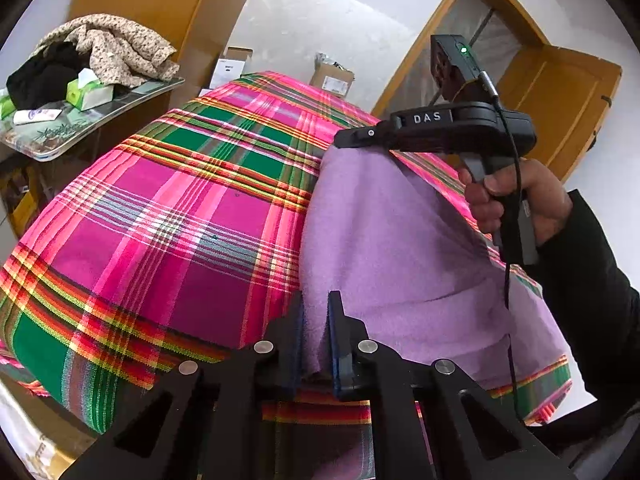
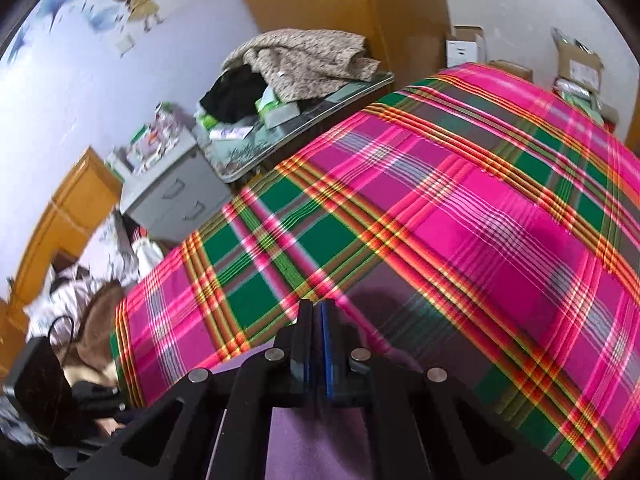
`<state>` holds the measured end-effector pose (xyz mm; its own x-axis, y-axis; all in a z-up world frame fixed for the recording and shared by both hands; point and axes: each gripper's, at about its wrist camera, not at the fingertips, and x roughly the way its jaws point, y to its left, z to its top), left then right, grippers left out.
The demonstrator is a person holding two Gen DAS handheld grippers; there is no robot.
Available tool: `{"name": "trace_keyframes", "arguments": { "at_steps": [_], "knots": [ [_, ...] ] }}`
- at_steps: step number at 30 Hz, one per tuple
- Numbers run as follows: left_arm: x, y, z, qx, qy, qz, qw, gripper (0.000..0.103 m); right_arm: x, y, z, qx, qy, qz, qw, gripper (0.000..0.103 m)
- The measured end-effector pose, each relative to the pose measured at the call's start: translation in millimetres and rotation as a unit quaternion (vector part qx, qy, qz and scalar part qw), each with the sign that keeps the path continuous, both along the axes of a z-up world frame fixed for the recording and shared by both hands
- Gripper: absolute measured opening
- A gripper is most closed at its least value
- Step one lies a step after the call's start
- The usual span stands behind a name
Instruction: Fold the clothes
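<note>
The lilac cloth (image 1: 400, 248) hangs lifted over the plaid surface (image 1: 168, 216), held at two edges. The left gripper (image 1: 314, 336) has its fingers closed on the near edge, and the right gripper (image 1: 360, 136) pinches the far corner, its fingers also pressed together on the fabric. To fold well, I think both hands should keep the edge tight between them and move at the same height, so the cloth lies down flat with edges matching. Loosening one side early may leave wrinkles.
</note>
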<state>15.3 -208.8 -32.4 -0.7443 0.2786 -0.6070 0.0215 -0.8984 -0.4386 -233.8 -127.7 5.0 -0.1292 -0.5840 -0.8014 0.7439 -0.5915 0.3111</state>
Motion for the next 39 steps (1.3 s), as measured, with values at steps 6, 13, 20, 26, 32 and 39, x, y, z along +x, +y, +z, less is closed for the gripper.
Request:
{"name": "trace_keyframes", "arguments": {
  "at_steps": [6,13,20,26,32,39],
  "knots": [
    [2,-5,-3,0.019,0.003,-0.001,0.9998,0.01,-18,13,-8,-0.047,-0.053,-0.029,0.997,0.005],
    [3,-6,2,0.018,0.005,-0.002,0.9998,0.011,1,59,27,-0.091,-0.015,-0.035,0.995,0.007],
    [6,-3,14,0.0,0.01,0.001,1.0,0.012,25,73,-2,-0.061,-0.041,-0.036,0.997,0.007],
    [18,-7,26,-0.019,0.018,0.022,0.9994,0.011,13,120,-5,-0.094,-0.066,-0.111,0.987,0.007],
    [11,16,27,-0.02,0.018,-0.014,0.9995,0.008,52,133,6,-0.121,-0.062,-0.086,0.987,0.007],
    [-6,60,20,-0.019,0.008,-0.087,0.996,0.012,74,156,-7,-0.099,-0.047,-0.083,0.99,0.007]
  ]
}}
